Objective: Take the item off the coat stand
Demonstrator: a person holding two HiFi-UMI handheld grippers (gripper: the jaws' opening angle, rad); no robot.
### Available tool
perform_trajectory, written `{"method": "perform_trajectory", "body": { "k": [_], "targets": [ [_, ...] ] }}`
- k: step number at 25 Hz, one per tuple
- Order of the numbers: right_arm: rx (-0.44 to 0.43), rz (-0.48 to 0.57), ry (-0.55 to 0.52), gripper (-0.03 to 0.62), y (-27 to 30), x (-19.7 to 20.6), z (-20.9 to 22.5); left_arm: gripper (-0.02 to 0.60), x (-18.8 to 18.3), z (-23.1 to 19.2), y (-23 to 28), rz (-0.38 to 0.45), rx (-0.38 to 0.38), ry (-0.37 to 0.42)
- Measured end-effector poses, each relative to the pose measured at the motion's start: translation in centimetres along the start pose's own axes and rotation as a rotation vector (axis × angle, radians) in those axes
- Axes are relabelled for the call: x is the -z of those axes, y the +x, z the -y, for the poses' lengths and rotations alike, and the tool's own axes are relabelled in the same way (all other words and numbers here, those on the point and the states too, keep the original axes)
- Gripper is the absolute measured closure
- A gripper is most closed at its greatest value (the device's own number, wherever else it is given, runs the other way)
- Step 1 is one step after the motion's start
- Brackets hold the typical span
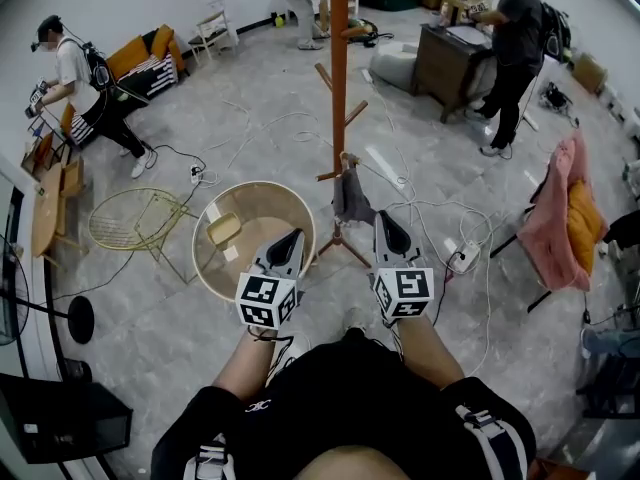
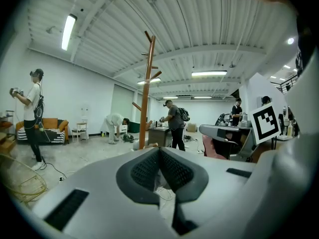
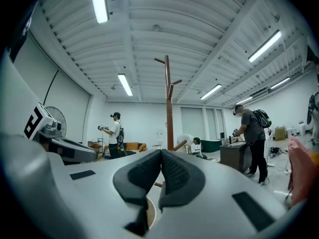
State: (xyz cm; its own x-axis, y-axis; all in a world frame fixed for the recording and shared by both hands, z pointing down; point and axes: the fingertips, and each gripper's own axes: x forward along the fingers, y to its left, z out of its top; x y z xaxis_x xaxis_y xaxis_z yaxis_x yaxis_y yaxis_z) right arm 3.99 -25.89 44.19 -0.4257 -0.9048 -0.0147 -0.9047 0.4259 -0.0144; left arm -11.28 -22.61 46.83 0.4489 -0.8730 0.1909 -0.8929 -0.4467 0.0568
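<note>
An orange-brown wooden coat stand (image 1: pixel 338 88) rises from the floor ahead of me, and shows in the left gripper view (image 2: pixel 145 91) and the right gripper view (image 3: pixel 167 103) too. A grey cloth item (image 1: pixel 351 197) hangs from one of its low pegs. My right gripper (image 1: pixel 383 217) is shut and empty, its tip just right of the grey item. My left gripper (image 1: pixel 296 235) is also shut and empty, lower left of the item, over a round table's edge. In both gripper views the ribbed pads (image 2: pixel 149 168) (image 3: pixel 174 171) meet with nothing between them.
A round pale wooden table (image 1: pixel 214 268) with a yellow block (image 1: pixel 224 229) stands left of the stand's base. A yellow wire table (image 1: pixel 130 218), floor cables and a power strip (image 1: pixel 462 258) lie around. A pink cloth (image 1: pixel 556 213) drapes a chair at right. Three people work farther off.
</note>
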Motion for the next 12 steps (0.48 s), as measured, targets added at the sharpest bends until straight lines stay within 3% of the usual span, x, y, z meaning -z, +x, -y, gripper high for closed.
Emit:
{"method": "perform_trajectory", "body": {
  "k": [7,12],
  "targets": [
    [-0.047,-0.018,0.014,0.579,8.6,0.0,7.7,0.566,-2.3,-1.1,11.6,-0.028,-0.007,-0.008],
    [-0.067,-0.008,0.017,0.579,12.6,-0.8,10.8,0.566,-3.8,-1.9,16.3,-0.026,-0.01,-0.013]
  ]
}}
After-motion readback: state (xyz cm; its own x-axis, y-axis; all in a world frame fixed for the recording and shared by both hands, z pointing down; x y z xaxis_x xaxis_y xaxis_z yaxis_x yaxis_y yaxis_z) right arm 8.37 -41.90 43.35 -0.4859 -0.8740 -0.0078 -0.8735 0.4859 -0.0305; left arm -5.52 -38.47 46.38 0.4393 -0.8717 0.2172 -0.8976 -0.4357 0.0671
